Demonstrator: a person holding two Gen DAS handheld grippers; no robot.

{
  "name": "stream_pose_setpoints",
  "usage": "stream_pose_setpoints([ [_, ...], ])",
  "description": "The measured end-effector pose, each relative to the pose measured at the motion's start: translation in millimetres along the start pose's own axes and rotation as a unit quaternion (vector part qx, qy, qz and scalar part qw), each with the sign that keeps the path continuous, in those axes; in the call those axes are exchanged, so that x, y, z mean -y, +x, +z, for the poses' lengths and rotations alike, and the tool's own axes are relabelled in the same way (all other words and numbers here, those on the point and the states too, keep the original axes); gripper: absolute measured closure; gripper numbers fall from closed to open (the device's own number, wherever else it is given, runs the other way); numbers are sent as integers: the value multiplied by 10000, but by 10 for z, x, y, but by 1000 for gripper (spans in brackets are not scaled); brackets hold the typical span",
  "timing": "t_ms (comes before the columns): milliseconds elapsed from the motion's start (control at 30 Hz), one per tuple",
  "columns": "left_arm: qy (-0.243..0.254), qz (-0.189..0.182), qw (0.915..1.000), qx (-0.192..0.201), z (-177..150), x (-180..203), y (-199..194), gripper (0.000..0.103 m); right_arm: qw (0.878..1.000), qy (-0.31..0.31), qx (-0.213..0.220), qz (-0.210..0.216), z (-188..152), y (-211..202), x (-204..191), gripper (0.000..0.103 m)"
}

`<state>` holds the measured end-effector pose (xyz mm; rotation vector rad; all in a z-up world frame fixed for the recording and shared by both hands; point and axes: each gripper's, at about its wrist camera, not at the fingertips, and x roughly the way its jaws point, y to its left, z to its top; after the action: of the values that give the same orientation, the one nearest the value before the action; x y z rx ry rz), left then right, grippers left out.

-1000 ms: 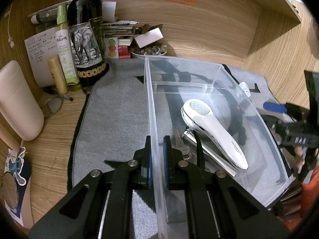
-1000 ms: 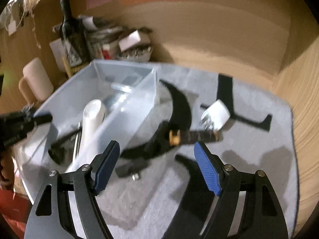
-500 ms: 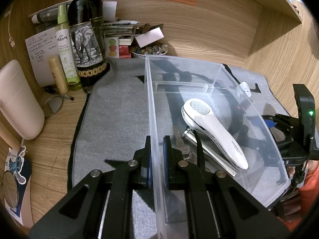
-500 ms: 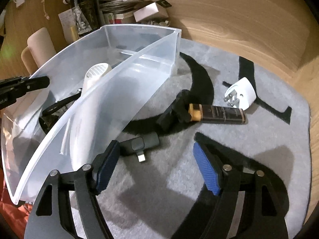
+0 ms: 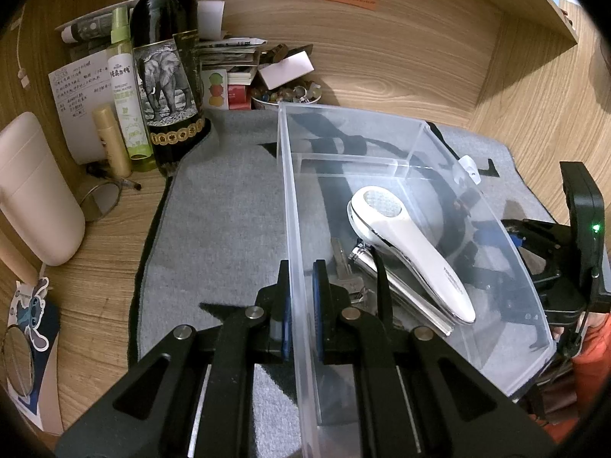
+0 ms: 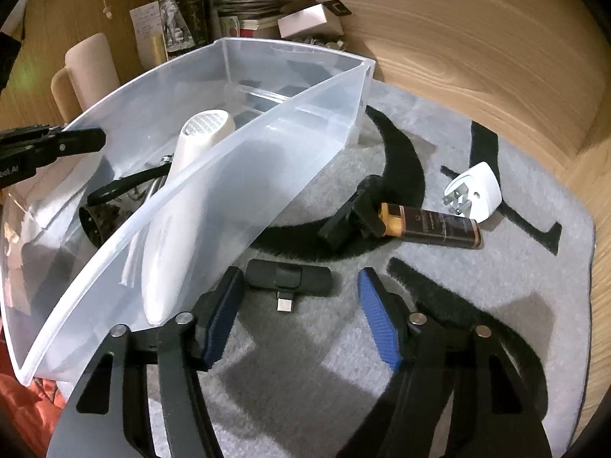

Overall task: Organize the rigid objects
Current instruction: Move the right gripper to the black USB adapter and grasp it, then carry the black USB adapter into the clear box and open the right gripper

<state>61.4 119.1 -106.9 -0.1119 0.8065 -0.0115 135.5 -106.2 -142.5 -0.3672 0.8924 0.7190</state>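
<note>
Grey mat (image 6: 477, 297) on wood desk (cluttered): left gripper (image 5: 301, 301) pinches bin wall (image 5: 296, 267), right gripper (image 6: 298, 316) fingers apart.

Bare grey mat (image 6: 305, 400) lies open under the right gripper (image 6: 298, 313), whose spread fingers flank a small black adapter (image 6: 290, 280). The clear bin's (image 6: 229, 175) long wall blocks the left side. Ahead, a black clip (image 6: 351, 213), a dark tube (image 6: 439, 225) and a white plug (image 6: 477, 191) crowd the mat. A wooden wall (image 6: 477, 57) closes the back.
</note>
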Motion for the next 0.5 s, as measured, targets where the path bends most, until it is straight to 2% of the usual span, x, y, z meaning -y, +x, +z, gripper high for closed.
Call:
stream_pose_setpoints([
  [67, -2, 0, 10000, -1, 6, 10, 4, 96, 10000, 39, 10, 43, 11, 4, 28, 61],
  [267, 1, 2, 10000, -4, 2, 4, 3, 96, 9997, 244, 72, -40, 18, -45, 112, 61],
  [500, 1, 4, 10000, -3, 1, 15, 3, 96, 9981, 388, 424, -205, 113, -289, 197, 61],
])
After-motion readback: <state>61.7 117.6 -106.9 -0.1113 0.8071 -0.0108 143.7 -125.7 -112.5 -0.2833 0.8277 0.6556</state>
